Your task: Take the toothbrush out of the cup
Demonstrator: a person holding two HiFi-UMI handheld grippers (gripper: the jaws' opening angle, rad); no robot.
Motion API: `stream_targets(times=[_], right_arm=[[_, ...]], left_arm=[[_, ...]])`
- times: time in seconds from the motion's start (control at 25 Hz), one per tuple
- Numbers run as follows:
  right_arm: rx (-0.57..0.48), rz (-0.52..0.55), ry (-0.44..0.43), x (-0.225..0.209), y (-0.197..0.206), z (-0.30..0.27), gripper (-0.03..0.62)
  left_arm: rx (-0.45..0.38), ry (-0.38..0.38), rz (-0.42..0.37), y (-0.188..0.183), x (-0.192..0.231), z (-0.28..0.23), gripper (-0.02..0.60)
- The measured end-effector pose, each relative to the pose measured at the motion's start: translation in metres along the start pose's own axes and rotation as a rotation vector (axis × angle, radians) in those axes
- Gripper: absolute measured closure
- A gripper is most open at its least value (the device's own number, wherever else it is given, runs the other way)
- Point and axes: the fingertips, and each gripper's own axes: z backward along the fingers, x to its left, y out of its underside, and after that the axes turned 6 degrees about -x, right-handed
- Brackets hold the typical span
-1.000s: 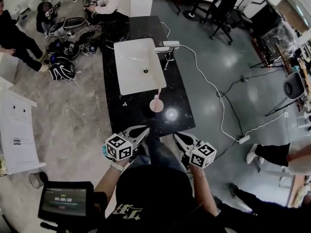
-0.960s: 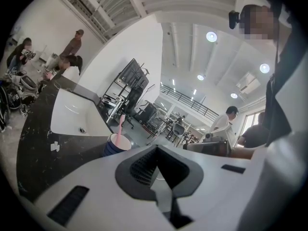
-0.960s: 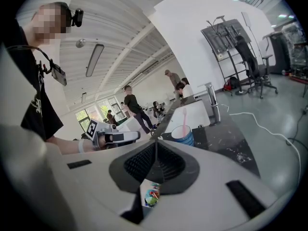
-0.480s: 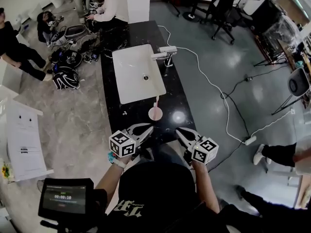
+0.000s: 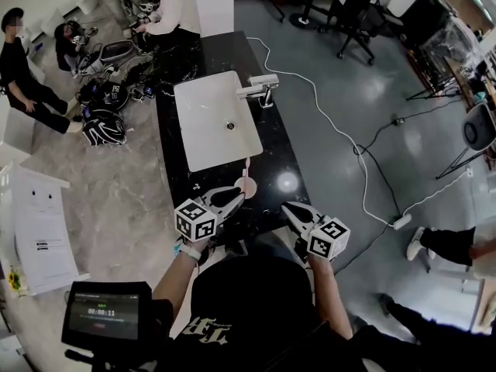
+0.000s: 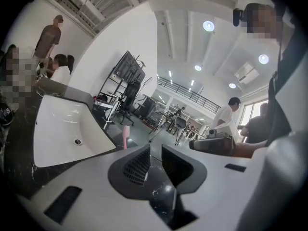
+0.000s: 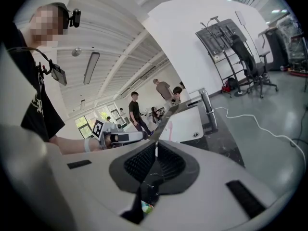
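Observation:
A pink cup (image 5: 245,185) stands on the black counter (image 5: 174,178) near its front edge, with a pink toothbrush (image 5: 247,166) upright in it. My left gripper (image 5: 235,197) is just in front of and left of the cup. Its jaws have just been opening and stand a little apart with nothing between them (image 6: 155,150). In the left gripper view the pink toothbrush (image 6: 125,136) rises just beyond the left jaw. My right gripper (image 5: 286,207) hovers at the counter's front edge to the cup's right, its jaws shut and empty (image 7: 155,149).
A white sink (image 5: 203,134) with a chrome faucet (image 5: 260,88) fills the counter's middle. A white cable (image 5: 335,132) trails across the floor on the right. Several people and bags are on the floor at the far left. A small monitor (image 5: 105,315) sits at the bottom left.
Both grippers have come forward towards the counter. The left gripper's tips are now right beside the cup. The cup and toothbrush have not moved.

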Motion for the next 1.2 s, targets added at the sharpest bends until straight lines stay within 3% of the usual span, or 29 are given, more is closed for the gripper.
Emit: stream_targets(times=[0.24,0.8,1.2], right_arm=[[-0.002,-0.013,0.013,-0.013,-0.003,-0.002,0.606],[0.003,-0.055,0.053,-0.041,-0.006,-0.003,0.606],[0.005,-0.080,0.075,-0.060,-0.010,-0.004,0.606]], left_arm=[[0.067,-0.050,-0.039,0.008,0.026,-0.017,0.448],[0.193,-0.059,-0.064,0.019,0.066,-0.059,0.448],[0.264,-0.008,-0.061,0.026,0.068,-0.077,0.449]])
